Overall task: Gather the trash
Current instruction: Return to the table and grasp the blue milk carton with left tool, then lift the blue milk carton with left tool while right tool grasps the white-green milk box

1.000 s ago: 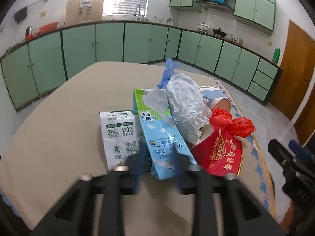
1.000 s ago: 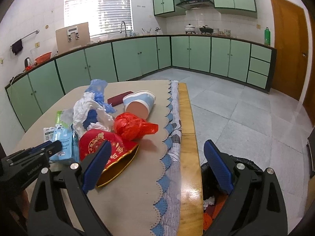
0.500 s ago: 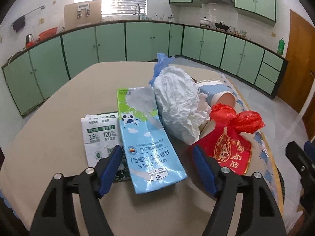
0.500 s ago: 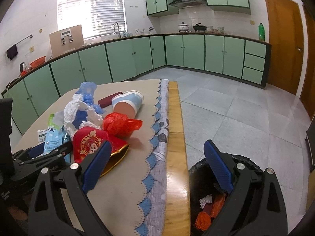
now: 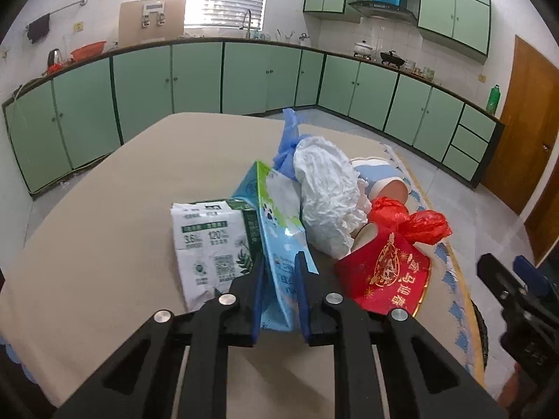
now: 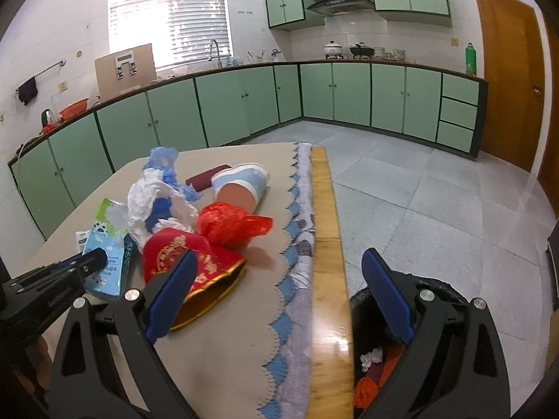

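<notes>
My left gripper (image 5: 279, 279) is shut on the near end of a light blue milk carton (image 5: 279, 230), which stands tilted on its edge on the table; it also shows in the right wrist view (image 6: 106, 248). Beside the carton lie a white and green milk carton (image 5: 209, 248), a crumpled white bag (image 5: 328, 195), a red plastic bag (image 5: 412, 220) and a red and gold paper bag (image 5: 384, 276). My right gripper (image 6: 276, 293) is open and empty, above the table's right edge and a black trash bin (image 6: 374, 359) that holds some trash.
A blue and tan paper cup (image 6: 241, 188), a dark red packet (image 6: 206, 178) and a blue bag (image 6: 164, 160) lie farther back on the table (image 6: 244, 331). The table's wooden edge (image 6: 326, 244) runs along the right. Green cabinets line the walls.
My left gripper was open half a second ago and has closed on the light blue milk carton, tipping it up onto its edge. The right gripper has stayed open by the bin.
</notes>
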{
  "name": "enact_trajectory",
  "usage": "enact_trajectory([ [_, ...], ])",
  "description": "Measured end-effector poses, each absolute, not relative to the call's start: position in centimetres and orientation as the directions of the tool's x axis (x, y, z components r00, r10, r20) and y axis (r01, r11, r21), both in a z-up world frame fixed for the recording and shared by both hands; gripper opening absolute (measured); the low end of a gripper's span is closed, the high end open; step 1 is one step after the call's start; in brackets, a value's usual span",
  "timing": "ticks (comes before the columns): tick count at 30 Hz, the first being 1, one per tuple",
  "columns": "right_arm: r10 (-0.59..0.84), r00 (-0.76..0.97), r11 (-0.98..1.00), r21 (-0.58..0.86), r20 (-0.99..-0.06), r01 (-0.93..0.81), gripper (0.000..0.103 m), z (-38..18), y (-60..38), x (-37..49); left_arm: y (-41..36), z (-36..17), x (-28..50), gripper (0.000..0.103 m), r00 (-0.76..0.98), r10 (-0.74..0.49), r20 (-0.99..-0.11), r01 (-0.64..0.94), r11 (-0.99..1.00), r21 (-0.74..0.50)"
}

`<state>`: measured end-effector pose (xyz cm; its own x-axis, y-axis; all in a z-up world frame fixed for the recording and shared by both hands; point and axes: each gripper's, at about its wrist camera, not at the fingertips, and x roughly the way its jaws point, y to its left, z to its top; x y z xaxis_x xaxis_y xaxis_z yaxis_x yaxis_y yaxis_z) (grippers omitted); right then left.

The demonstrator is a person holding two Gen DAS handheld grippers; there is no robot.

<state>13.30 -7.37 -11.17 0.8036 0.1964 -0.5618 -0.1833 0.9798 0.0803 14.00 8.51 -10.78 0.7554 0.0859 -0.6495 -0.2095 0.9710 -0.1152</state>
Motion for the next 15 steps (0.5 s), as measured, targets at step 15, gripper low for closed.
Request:
enact_trajectory([
  [15,0.193,0.81,0.98,0.066,-0.553,-0.188,0.092,-10.7,-6.7,13.1,8.1,-11.7,15.5,0.021,0.732,0.073,-0.678,-0.192,0.976,-0.102],
])
